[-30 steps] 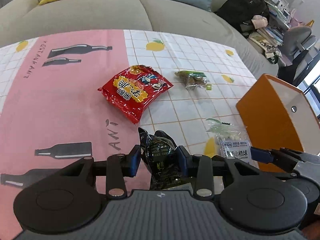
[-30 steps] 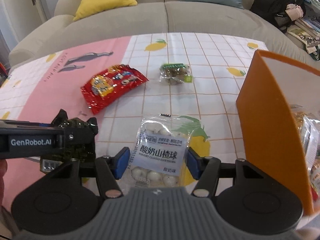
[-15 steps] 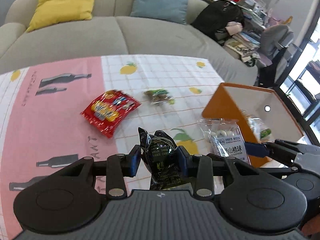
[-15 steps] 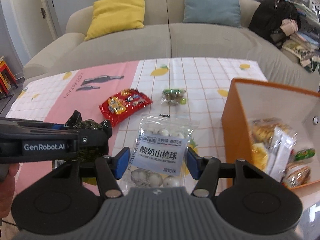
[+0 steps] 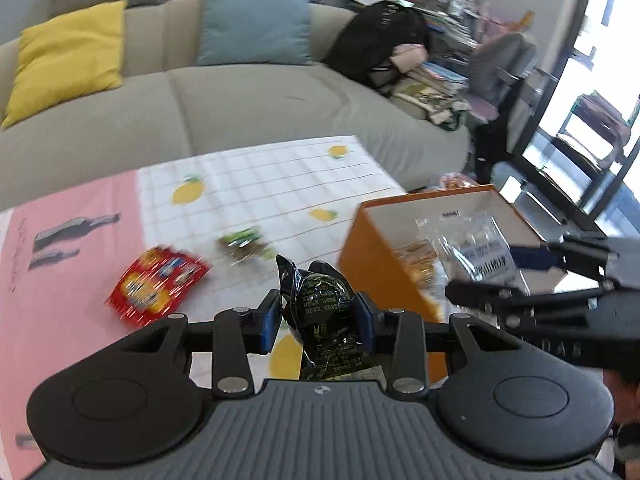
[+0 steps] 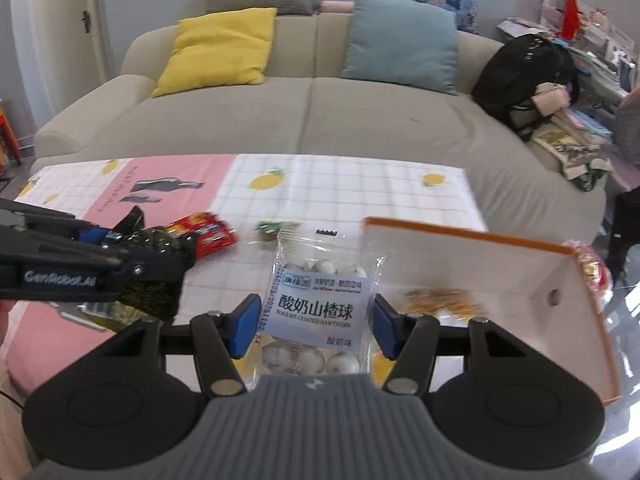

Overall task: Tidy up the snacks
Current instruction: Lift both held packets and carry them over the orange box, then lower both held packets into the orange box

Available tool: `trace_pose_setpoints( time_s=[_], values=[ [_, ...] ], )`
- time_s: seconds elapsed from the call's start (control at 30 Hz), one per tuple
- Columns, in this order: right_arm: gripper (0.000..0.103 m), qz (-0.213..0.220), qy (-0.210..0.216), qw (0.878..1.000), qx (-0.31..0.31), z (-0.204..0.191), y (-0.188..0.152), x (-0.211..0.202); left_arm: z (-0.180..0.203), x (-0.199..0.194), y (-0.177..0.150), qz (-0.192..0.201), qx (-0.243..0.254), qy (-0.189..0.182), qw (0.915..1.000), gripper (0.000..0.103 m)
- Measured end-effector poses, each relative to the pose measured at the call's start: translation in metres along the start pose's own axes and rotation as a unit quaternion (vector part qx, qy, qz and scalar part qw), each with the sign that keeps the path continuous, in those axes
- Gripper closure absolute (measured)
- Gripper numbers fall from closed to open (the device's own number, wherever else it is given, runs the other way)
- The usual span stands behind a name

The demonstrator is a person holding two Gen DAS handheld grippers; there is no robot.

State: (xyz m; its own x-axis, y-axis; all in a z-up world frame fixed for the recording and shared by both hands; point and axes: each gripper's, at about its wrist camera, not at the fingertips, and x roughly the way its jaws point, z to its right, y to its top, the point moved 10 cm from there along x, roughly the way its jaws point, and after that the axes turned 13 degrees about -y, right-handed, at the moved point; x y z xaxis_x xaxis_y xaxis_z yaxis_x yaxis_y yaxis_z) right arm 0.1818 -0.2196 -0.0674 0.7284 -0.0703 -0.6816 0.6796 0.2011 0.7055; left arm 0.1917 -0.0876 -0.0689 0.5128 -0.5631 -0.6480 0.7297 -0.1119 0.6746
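Observation:
My left gripper (image 5: 318, 320) is shut on a black-and-green snack packet (image 5: 324, 308) and holds it in the air above the tablecloth. My right gripper (image 6: 315, 326) is shut on a clear packet of white hawthorn balls (image 6: 320, 300), just left of the orange box (image 6: 440, 230). In the left wrist view that clear packet (image 5: 472, 248) hangs over the open orange box (image 5: 380, 276), which has other snacks in it. A red packet (image 5: 158, 286) and a small green packet (image 5: 244, 244) lie flat on the cloth.
The table wears a pink and white checked cloth (image 6: 340, 188) with lemon prints. Behind it stands a grey sofa (image 6: 304, 116) with a yellow cushion (image 6: 216, 50) and a blue cushion (image 6: 400, 40). A black backpack (image 6: 520, 76) and piled clutter sit at the right.
Both grippers have risen from the table with their packets and swung right towards the orange box. The box's inside and its snacks have come into view.

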Motion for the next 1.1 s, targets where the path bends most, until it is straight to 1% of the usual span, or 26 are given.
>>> trace_pose_setpoints(
  time_s=[0.2,0.3,0.4,0.57,0.77,0.93,1.1],
  values=[
    [0.046,0.01,-0.049,0.998,-0.033,0.042,0.021,0.005,0.044,0.027,0.032,-0.007,0.052,-0.037,0.9979,0.059],
    [0.046,0.011,-0.07,0.996,-0.056,0.058,0.029,0.012,0.062,0.042,0.044,-0.012,0.069,-0.055,0.996,0.059],
    [0.047,0.002,-0.082,0.994,-0.072,0.074,0.029,0.02,0.074,0.06,0.053,-0.02,0.088,-0.058,0.9942,0.059],
    [0.047,-0.027,-0.101,0.991,-0.087,0.1,0.018,0.04,0.089,0.089,0.056,-0.044,0.105,-0.077,0.9905,0.059],
    [0.047,-0.065,-0.107,0.989,-0.081,0.129,-0.001,0.071,0.103,0.121,0.057,-0.068,0.13,-0.087,0.9853,0.059],
    [0.047,-0.089,-0.115,0.985,-0.092,0.144,-0.016,0.093,0.106,0.15,0.054,-0.091,0.141,-0.081,0.9825,0.059],
    [0.047,-0.103,-0.116,0.982,-0.109,0.153,-0.024,0.111,0.106,0.175,0.051,-0.112,0.145,-0.082,0.9796,0.059]
  ],
)
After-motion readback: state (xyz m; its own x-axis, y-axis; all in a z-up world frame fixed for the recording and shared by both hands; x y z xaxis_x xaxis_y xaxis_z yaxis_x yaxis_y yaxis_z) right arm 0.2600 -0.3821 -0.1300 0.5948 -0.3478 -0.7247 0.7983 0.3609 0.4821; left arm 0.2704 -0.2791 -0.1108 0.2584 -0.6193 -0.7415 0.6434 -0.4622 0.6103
